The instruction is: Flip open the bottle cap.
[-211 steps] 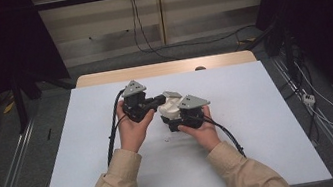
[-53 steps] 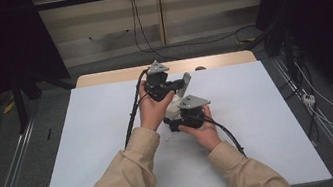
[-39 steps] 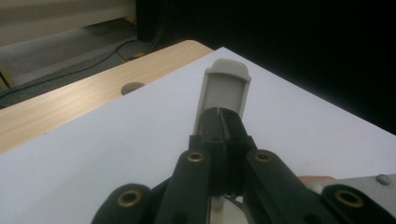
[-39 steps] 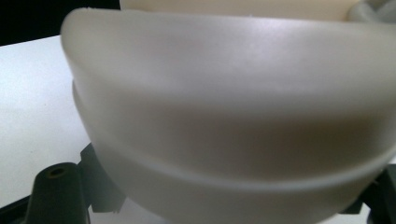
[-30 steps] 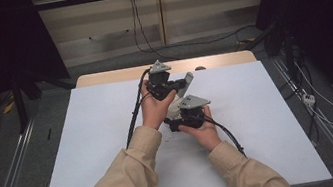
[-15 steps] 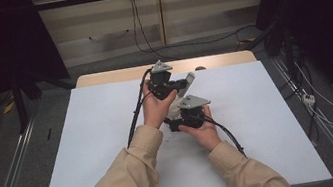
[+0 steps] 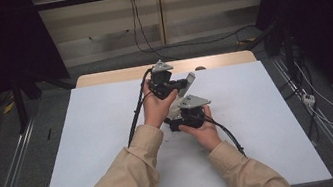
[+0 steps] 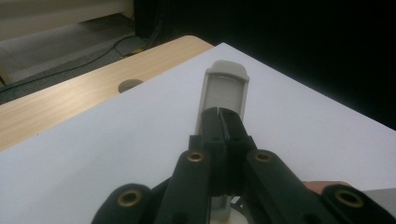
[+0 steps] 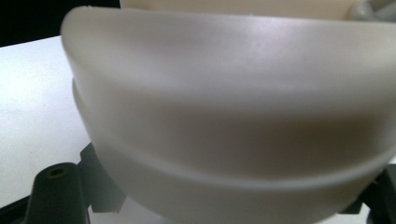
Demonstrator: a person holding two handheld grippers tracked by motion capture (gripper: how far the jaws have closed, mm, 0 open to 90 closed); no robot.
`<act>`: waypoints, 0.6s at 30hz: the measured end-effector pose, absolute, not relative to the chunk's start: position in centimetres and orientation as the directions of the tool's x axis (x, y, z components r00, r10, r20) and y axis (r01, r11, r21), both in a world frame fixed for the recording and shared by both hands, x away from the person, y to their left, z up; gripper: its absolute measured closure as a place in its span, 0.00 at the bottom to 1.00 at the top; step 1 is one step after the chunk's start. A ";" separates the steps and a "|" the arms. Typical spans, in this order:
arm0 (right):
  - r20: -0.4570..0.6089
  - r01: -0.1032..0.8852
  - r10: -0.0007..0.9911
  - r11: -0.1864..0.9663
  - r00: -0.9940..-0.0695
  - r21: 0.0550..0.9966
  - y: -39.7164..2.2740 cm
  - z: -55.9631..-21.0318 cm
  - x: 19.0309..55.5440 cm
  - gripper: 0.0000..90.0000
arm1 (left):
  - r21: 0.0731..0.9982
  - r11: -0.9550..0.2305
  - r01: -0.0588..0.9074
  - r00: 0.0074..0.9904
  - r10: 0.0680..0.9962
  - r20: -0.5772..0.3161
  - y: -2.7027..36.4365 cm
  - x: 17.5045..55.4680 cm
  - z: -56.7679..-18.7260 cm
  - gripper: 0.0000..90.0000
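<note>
The thing in hand was a pale, off-white plastic piece (image 7: 184, 86) with a long flat strip that ended in a rounded tip and a clearer panel down its middle. Seen in the left gripper view, that strip (image 8: 223, 95) rose above the white table (image 7: 270, 122), slanting away towards the far edge. Its other end was a broad, curved body with a smooth rim (image 9: 224, 116), cloudy and slightly glossy. It was held off the table near the far middle, between the two hands.

The left gripper (image 8: 219, 122) had its black jaws pressed together on the strip, pinching it partway along, so the tip stuck out beyond them. The left hand (image 7: 156, 109) carried it farther from the person than the right.

The right gripper (image 7: 184, 119) sat just below, in the right hand (image 7: 204, 130). Its jaws stood on either side of the curved body and clamped it, very close to the camera.
</note>
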State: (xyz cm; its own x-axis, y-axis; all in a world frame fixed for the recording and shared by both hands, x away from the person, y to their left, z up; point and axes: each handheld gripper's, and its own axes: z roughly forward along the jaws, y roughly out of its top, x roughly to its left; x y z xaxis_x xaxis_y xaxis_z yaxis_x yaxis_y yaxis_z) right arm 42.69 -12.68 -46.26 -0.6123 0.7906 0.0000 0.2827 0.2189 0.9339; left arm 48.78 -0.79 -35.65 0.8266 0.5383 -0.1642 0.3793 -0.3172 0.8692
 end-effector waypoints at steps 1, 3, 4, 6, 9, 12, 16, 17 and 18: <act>-0.002 0.282 0.790 0.220 -0.613 0.934 -12.7 -46.3 42.7 0.21 | 0.869 -0.317 0.379 0.827 0.538 -0.164 -0.8 48.8 -35.6 1.00; -0.003 0.281 0.790 0.222 -0.613 0.934 -12.7 -46.3 42.7 0.21 | 0.868 -0.317 0.382 0.826 0.538 -0.167 -0.8 48.8 -35.7 1.00; -0.005 0.280 0.790 0.223 -0.614 0.934 -12.6 -46.3 42.7 0.21 | 0.868 -0.319 0.381 0.826 0.538 -0.165 -0.9 48.8 -35.7 1.00; -0.005 0.279 0.789 0.224 -0.614 0.934 -12.6 -46.3 42.7 0.21 | 0.867 -0.319 0.383 0.827 0.537 -0.167 -0.9 48.8 -35.7 1.00; -0.006 0.279 0.789 0.224 -0.614 0.934 -12.6 -46.3 42.7 0.21 | 0.869 -0.315 0.382 0.827 0.537 -0.169 -1.0 48.9 -35.8 1.00; -0.005 0.280 0.789 0.223 -0.614 0.934 -12.6 -46.3 42.7 0.21 | 0.866 -0.317 0.387 0.826 0.536 -0.173 -1.0 48.9 -35.9 1.00; -0.005 0.280 0.789 0.224 -0.614 0.934 -12.6 -46.3 42.7 0.21 | 0.863 -0.323 0.389 0.826 0.537 -0.171 -1.1 49.0 -36.1 1.00; -0.007 0.279 0.789 0.226 -0.615 0.933 -12.6 -46.3 42.7 0.21 | 0.862 -0.325 0.390 0.827 0.535 -0.173 -1.1 49.0 -36.1 1.00; -0.007 0.279 0.789 0.226 -0.615 0.933 -12.6 -46.3 42.7 0.21 | 0.861 -0.324 0.392 0.826 0.537 -0.174 -1.1 49.0 -36.1 1.00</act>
State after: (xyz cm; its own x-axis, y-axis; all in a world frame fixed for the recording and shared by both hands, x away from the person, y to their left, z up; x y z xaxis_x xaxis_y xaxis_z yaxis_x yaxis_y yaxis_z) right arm 42.67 -12.65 -46.26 -0.6149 0.7885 -0.0072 0.2789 0.2260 0.9333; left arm 49.02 -1.14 -36.15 0.8256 0.5368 -0.1739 0.3922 -0.3244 0.8608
